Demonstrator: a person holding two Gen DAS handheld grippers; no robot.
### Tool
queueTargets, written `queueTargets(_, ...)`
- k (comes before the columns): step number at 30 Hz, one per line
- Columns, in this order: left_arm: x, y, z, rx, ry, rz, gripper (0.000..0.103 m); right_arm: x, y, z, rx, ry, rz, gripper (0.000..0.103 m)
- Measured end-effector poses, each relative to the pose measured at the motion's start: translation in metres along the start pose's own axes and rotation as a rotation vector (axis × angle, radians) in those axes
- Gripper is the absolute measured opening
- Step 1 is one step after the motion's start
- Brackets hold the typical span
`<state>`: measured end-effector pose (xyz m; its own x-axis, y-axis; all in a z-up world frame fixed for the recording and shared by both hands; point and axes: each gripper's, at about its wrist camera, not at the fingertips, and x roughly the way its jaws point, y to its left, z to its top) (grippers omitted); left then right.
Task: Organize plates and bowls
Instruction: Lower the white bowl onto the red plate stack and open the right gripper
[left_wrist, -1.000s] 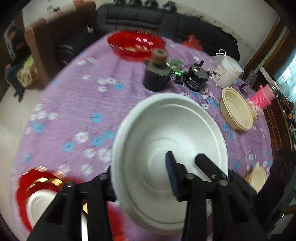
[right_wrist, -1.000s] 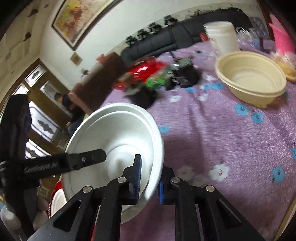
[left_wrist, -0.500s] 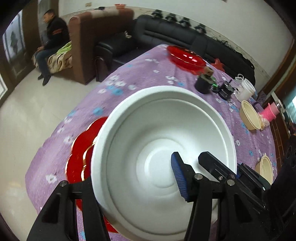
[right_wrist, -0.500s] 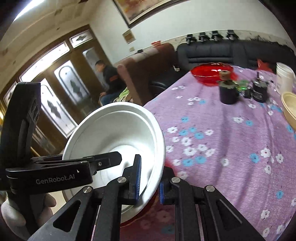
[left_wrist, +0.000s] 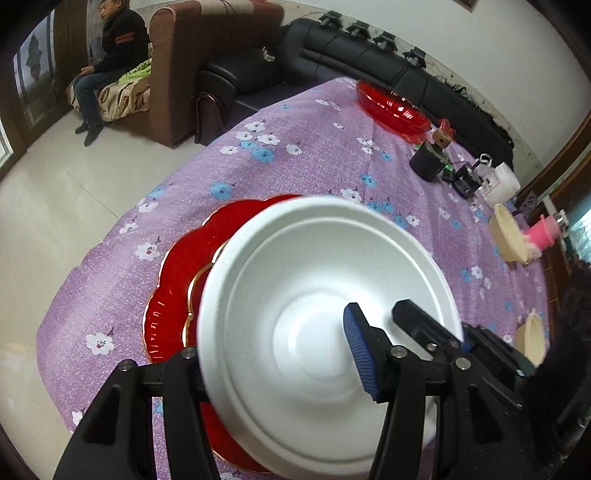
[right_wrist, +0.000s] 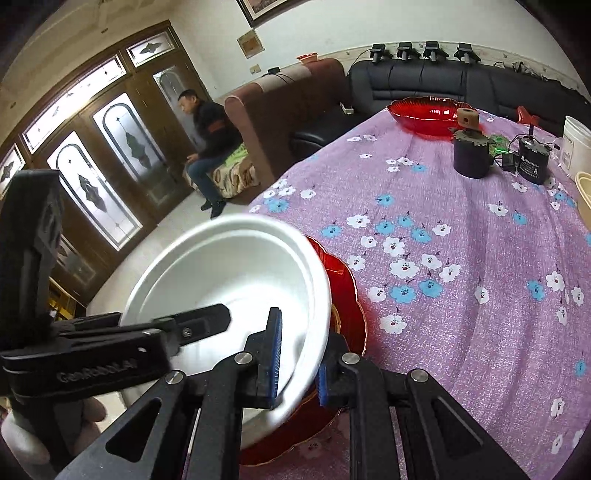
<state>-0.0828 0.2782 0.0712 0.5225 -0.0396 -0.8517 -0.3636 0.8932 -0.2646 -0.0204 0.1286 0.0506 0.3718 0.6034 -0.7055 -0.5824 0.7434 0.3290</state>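
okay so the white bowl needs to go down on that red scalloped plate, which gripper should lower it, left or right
Right. The right gripper pinches the white bowl rim above the red plate. The left gripper straddles it, one finger inside; no clear pinch.

One white bowl (left_wrist: 325, 332), one red scalloped plate (left_wrist: 177, 291) and one red glass dish (left_wrist: 391, 107) show. Two cream bowls (left_wrist: 509, 236), possibly three. Two dark jars (right_wrist: 471, 157).

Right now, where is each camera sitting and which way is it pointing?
Left wrist: on the left gripper, looking into the white bowl above the red plate.
Right wrist: on the right gripper, its fingers pinching the bowl's rim; the left gripper shows too.
Both share the bowl, plate and purple tablecloth.
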Motion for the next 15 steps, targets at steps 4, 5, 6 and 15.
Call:
queueTargets(4, -0.006, 0.008, 0.000, -0.018, -0.021, -0.020, 0.057, 0.004, 0.002, -0.001, -0.005, 0.001, -0.012, 0.018)
queueTargets(5, -0.009, 0.009, -0.001, -0.019, -0.031, -0.015, 0.060, 0.004, 0.004, -0.002, -0.011, -0.006, -0.021, 0.018)
queueTargets(6, -0.013, 0.012, -0.001, -0.021, -0.050, -0.011, 0.064, 0.004, 0.006, -0.003, -0.016, -0.012, -0.034, 0.018)
queueTargets(15, -0.041, 0.031, -0.003, -0.048, -0.139, 0.000, 0.071, -0.005, 0.018, -0.006, -0.071, -0.097, -0.119, 0.063)
